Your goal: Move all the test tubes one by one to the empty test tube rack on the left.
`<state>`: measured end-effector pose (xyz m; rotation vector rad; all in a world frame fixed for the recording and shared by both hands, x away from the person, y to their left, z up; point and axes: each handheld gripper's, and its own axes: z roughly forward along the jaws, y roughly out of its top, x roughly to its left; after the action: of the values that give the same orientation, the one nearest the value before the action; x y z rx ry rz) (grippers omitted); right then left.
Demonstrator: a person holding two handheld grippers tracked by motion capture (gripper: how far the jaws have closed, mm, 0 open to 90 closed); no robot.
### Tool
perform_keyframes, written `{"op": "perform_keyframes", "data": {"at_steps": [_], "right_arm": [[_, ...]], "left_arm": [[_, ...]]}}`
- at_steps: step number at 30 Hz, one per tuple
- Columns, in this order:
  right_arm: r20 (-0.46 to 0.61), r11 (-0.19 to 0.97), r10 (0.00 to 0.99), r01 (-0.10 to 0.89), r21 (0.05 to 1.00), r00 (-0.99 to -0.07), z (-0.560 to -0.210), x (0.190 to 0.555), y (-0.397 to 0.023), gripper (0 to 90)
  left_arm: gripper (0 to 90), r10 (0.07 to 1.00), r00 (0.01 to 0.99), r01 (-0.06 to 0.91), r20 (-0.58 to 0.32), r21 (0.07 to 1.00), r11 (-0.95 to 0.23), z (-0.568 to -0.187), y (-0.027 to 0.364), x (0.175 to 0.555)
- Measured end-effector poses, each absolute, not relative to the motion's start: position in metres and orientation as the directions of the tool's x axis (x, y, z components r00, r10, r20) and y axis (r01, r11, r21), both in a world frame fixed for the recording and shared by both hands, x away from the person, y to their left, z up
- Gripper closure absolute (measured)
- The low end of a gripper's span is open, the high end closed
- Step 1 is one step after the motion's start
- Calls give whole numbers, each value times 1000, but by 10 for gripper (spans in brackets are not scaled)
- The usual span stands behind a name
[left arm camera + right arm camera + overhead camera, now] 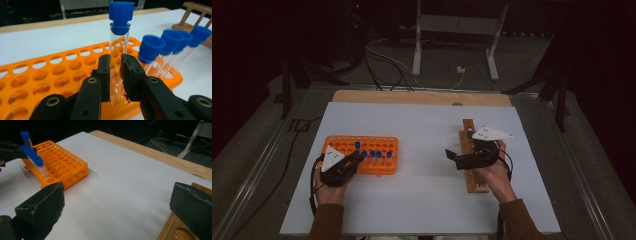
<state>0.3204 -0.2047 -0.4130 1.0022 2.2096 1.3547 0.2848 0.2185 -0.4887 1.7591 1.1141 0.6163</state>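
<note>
1. Counter (pixel 427 145): a white surface that carries an orange test-tube rack (pixel 362 154) on its left part and a wooden rack (pixel 472 160) on its right part, the two well apart.
2. Orange test-tube rack: a perforated tray with many round holes. Several clear tubes with blue caps (pixel 172 43) stand in a row along its near edge, leaning slightly in the left gripper view.
3. Wooden rack: a narrow frame that runs front to back. The right hand rests over its near half.
4. Left hand-held gripper (pixel 116 75): the jaws are closed on a blue-capped test tube (pixel 119 50). The pads clamp the clear glass body low down, well below the cap. The tube stands upright and its lower end sits at the near edge of the orange rack.
5. Right hand-held gripper (pixel 454 157): the jaws stand wide apart with nothing between them. It lies roughly level above the counter and points left toward the orange rack.
6. Left hand (pixel 329 187): it enters from the bottom edge and angles the gripper up and right toward the near-left part of the orange rack.
7. Right hand (pixel 494 172): it enters from the bottom right, wrapped around the gripper body.
</note>
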Motion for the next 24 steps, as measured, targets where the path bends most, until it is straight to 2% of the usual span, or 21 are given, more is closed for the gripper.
{"op": "perform_keyframes", "data": {"at_steps": [8, 19, 24], "right_arm": [[63, 286, 730, 388, 876, -681, -417, 319, -208, 0], [71, 283, 729, 394, 874, -681, -421, 318, -208, 0], [70, 287, 727, 394, 873, -683, -422, 318, -207, 0]], "left_arm": [[781, 882, 468, 445, -60, 878, -176, -489, 220, 284], [782, 881, 473, 485, -5, 837, -255, -495, 215, 283], [782, 883, 470, 494, -19, 834, -244, -495, 216, 283]]}}
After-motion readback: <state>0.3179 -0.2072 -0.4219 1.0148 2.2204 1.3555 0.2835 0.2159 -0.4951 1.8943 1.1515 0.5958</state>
